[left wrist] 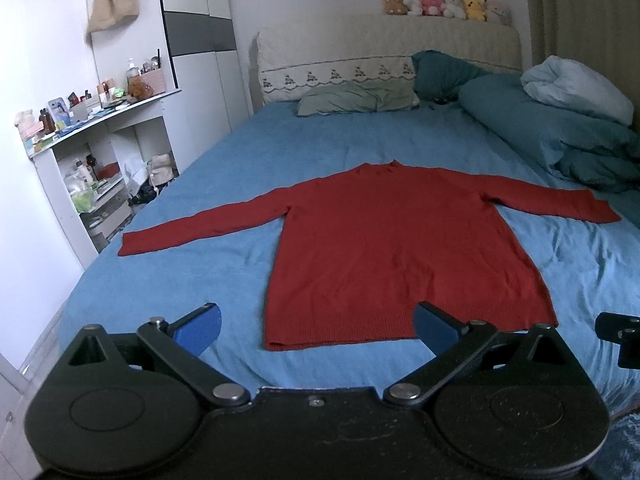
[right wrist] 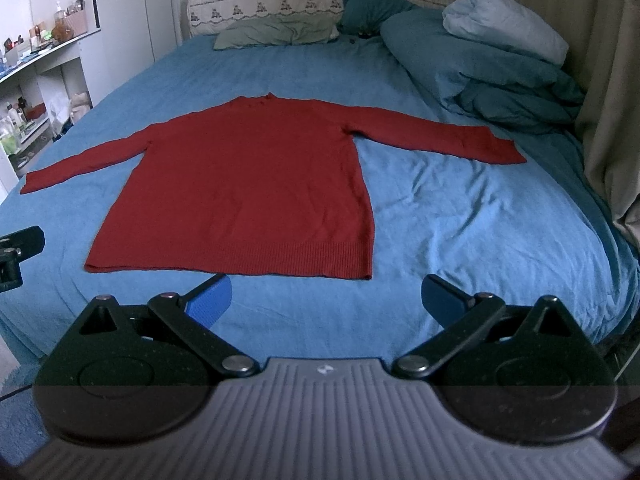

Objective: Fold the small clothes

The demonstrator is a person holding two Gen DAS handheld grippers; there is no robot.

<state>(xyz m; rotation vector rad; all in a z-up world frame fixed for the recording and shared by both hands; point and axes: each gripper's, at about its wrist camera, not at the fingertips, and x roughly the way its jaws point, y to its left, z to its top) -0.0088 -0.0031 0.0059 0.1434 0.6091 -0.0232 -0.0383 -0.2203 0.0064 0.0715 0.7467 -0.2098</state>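
A red long-sleeved sweater (left wrist: 400,248) lies flat on a bed (left wrist: 200,280) covered in a blue sheet, both sleeves stretched out to left and right, its ribbed hem nearest the cameras and its collar pointing toward the far headboard (left wrist: 384,52). The left gripper (left wrist: 316,326) hovers at the near edge of the bed with its blue-padded fingers spread wide, holding nothing, level with the hem's left half. The right gripper (right wrist: 326,300) is likewise spread and empty, just short of the hem's right corner. A pile of teal and pale bedding (right wrist: 500,64) sits at the far right, a green pillow (left wrist: 356,98) against the headboard, plush toys (left wrist: 444,4) on top of it, and cluttered shelves (left wrist: 100,152) at left.
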